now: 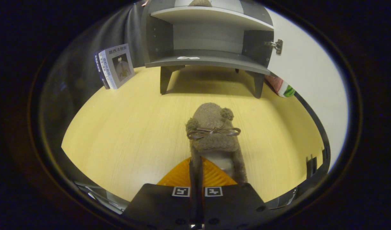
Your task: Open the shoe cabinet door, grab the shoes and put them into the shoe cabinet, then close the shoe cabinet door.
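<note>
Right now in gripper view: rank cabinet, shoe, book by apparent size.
1. Cabinet, door open.
2. Shoe, fingers shut on its edge; nearness to the camera inflates it.
3. Book, left of the cabinet.

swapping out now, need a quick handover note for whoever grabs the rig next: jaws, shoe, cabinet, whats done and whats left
Gripper: jaws closed together on the collar edge of the fuzzy brown shoe, which points toward the cabinet.
Shoe cabinet: straight ahead across the wooden table, its white door swung open to the right. Lower shelf has room; something brown and fuzzy sits on the shelf above, possibly the other shoe.
Done: door opened, this shoe gripped.
Left: carry the shoe forward onto the lower shelf, release, back out, close the door.
Note: books stand left of the cabinet.
</note>
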`<state>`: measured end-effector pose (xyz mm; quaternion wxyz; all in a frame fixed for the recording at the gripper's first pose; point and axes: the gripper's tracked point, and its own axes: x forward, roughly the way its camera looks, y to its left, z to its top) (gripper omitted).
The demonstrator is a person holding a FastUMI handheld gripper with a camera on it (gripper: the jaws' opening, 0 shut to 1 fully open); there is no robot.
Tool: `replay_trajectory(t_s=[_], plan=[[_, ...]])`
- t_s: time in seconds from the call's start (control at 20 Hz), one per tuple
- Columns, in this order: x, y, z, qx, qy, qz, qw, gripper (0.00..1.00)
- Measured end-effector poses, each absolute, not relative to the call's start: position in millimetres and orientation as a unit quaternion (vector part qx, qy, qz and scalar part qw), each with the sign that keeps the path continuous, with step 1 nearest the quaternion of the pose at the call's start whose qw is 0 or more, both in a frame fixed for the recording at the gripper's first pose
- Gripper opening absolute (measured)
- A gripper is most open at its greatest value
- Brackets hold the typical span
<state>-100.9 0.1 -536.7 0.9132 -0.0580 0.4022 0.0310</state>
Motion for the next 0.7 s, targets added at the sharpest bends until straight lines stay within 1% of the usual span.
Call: replay_trajectory(t_s=[0.3, 0.7], plan=[[-88.1, -2.1, -481.9, -0.052, 0.368, 0.026, 0.928, 0.03], [-57.8, -21.8, -318.4, -0.050, 0.289, -0.018, 0.956, 0.02]])
